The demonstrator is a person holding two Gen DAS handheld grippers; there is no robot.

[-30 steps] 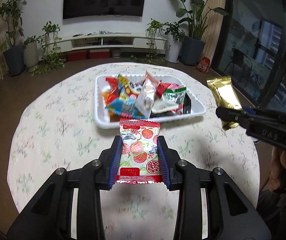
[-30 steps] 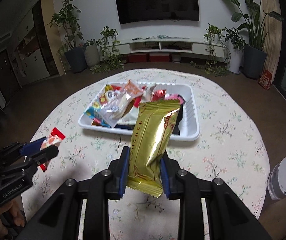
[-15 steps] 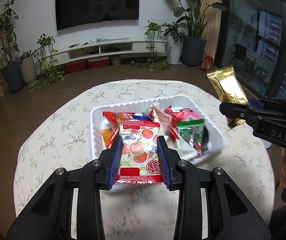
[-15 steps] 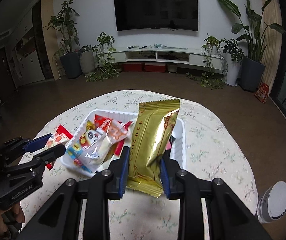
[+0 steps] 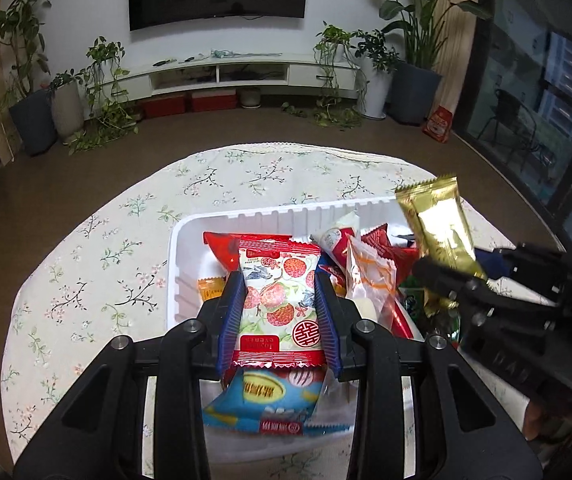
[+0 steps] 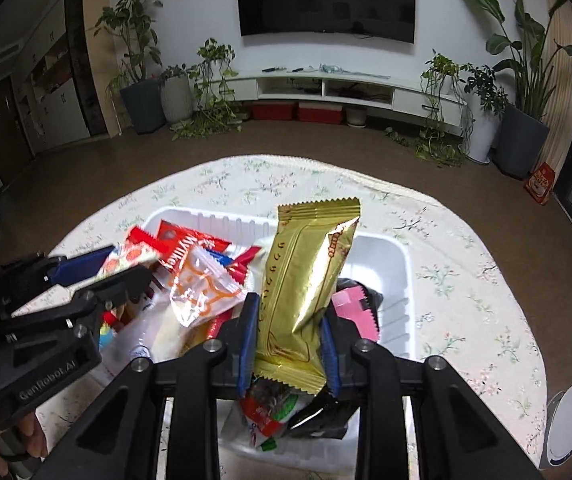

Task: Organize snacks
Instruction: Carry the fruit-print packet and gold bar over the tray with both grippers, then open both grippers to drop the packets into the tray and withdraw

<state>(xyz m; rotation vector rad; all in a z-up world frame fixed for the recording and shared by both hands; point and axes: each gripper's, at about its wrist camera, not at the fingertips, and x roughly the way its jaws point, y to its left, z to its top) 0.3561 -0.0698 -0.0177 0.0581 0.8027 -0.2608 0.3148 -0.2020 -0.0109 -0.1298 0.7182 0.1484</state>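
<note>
The lychee-print packet (image 5: 279, 299) was pinched upright between the blue pads of the left gripper (image 5: 280, 320) and held above the near end of the white tray (image 5: 270, 216), over a blue snack bag (image 5: 270, 400) lying inside. The gold wrapper (image 6: 305, 292) was clamped at its lower half by the right gripper (image 6: 287, 344) and was seen standing tall over the tray's right part, above a pink packet (image 6: 351, 312). The tray was set on the floral tablecloth (image 5: 126, 248), already crowded with snacks.
</note>
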